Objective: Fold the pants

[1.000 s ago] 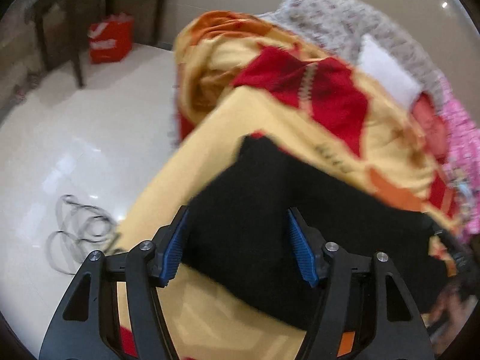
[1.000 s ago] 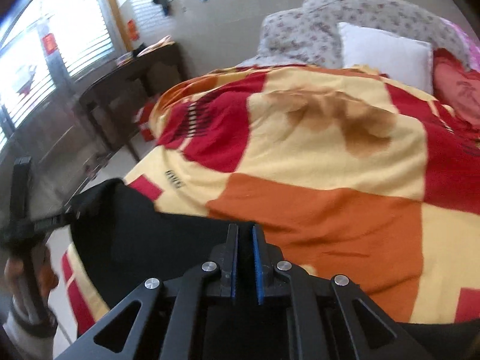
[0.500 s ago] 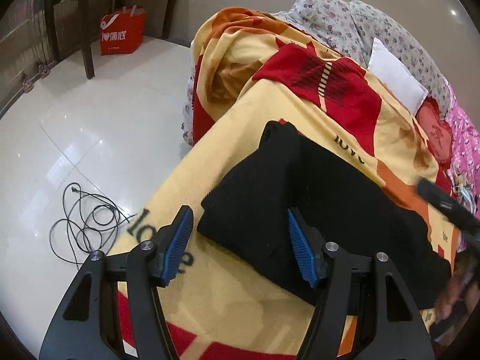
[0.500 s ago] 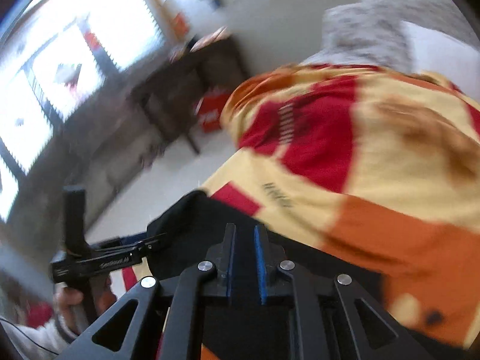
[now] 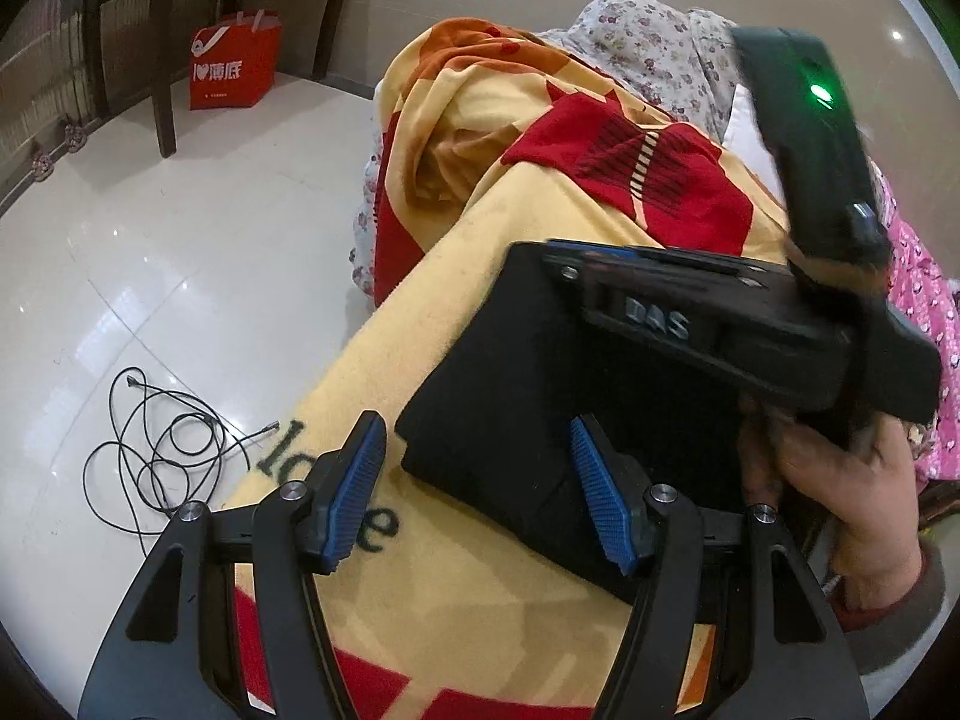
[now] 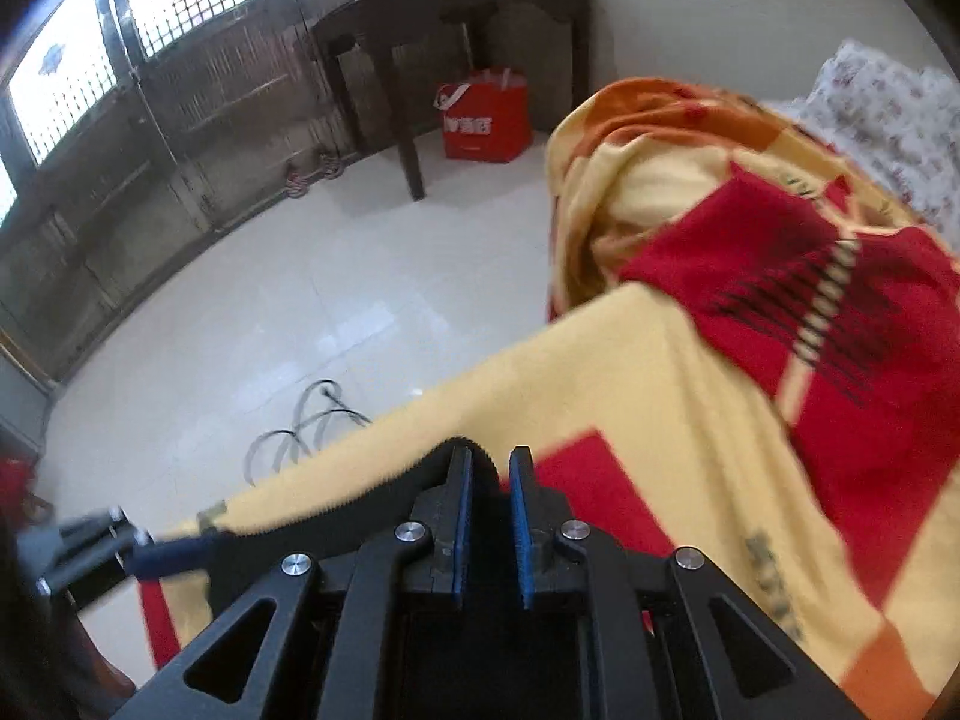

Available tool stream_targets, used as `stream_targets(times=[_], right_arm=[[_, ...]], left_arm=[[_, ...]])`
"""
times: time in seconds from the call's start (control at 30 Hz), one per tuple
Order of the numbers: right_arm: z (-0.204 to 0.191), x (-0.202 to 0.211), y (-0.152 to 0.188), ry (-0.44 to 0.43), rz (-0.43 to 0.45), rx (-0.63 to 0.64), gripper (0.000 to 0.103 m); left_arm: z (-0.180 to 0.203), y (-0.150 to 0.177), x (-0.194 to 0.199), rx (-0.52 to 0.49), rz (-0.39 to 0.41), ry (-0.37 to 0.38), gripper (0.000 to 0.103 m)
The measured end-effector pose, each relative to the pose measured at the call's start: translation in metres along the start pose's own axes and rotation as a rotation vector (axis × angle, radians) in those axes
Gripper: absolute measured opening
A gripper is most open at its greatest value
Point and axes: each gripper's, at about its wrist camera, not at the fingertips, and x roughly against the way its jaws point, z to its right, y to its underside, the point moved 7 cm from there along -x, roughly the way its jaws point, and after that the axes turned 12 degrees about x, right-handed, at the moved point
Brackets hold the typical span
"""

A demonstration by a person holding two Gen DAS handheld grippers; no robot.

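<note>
Black left gripper with ribbed blue fingers, silver screws, right gripper marked "DAS", green light, reddish-brown cuff

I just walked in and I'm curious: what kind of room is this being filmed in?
Most likely a home bedroom: a bed under a yellow and red blanket, a white pillow at its head, and a dark wooden table by the window.

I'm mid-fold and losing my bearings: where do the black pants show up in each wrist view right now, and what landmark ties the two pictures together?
Left wrist view: the black pants lie lower centre on the yellow blanket, one corner between the open left tongs.
Right wrist view: only a black fold of them shows, bottom centre, between the right tongs.
Shared landmark: the red shopping bag on the floor beside the dark table's leg.
</note>
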Motion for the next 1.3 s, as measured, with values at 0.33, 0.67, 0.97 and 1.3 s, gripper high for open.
stream_targets(times=[0.33,0.67,0.97,1.3], right_arm=[[0.021,0.091,0.028,-0.073,0.173,-0.161,0.017],[0.042,0.172,0.188,0.125,0.092,-0.352,0.032],[0.055,0.200,0.217,0.161,0.186,-0.407,0.032],[0.037,0.259,0.292,0.286,0.146,-0.430,0.034]], left_arm=[[0.007,-0.005,0.027,-0.025,0.079,-0.031,0.064],[0.063,0.025,0.026,-0.164,0.083,-0.008,0.064],[0.122,0.063,0.007,-0.319,0.047,-0.037,0.064],[0.182,0.106,-0.005,-0.446,0.028,0.004,0.064]])
